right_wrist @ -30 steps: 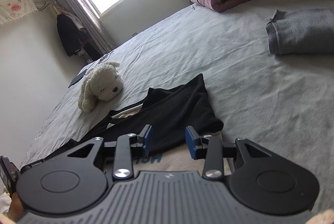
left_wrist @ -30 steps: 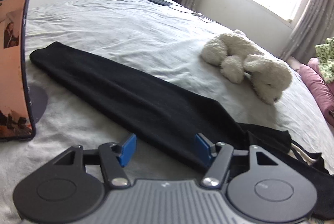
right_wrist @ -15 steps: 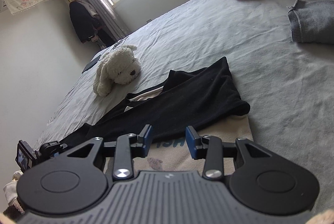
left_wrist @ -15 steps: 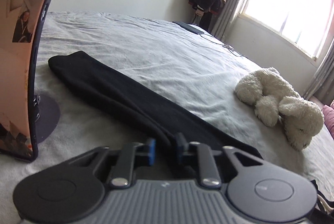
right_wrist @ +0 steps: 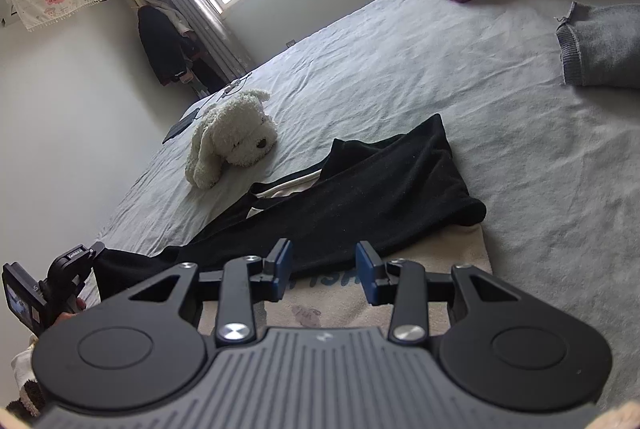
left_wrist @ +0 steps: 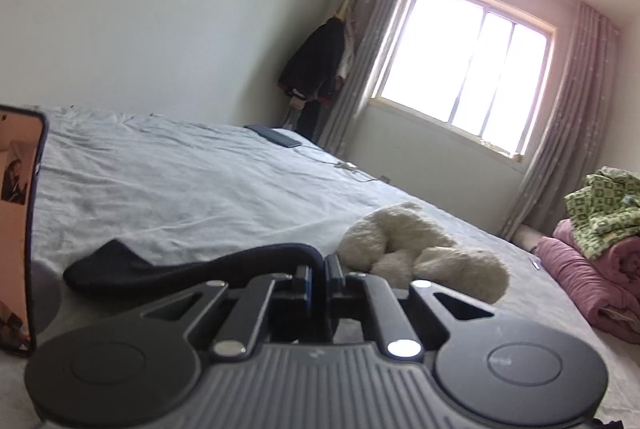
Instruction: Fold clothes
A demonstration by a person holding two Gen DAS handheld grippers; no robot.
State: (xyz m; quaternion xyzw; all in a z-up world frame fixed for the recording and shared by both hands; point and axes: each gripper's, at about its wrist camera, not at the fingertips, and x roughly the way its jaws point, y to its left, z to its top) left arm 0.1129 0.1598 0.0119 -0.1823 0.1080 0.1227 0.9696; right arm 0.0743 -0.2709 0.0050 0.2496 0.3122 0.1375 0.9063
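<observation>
the left gripper (left_wrist: pixel 316 279) has its 2 blue pads pressed together on a fold of the black trousers (right_wrist: pixel 360 197), the cloth arching up out of the pinch and drooping away to the left toward a leg end (left_wrist: pixel 116 261) that rests on the grey bed sheet (left_wrist: pixel 180 185). the right gripper (right_wrist: pixel 324 273) stands spread, nothing between its pads, poised just above the near edge of the same garment where it overlaps a beige cloth (right_wrist: pixel 452 261) with blue lettering.

the trousers lie as 1 long narrow strip, their long axis running from the wide end (right_wrist: pixel 440 133) ahead and right of the right gripper, down and left to the end the left gripper holds. so the garment sits directly in front of the right gripper and crosswise to it, while the left gripper is already on the far, narrow end. as a judgement, carrying the held end along that axis toward the wide end would halve the strip; the right gripper is the nearer one to pin the wide end. a white plush dog (right_wrist: pixel 232 137) lies just beyond the trousers, apart from them.
</observation>
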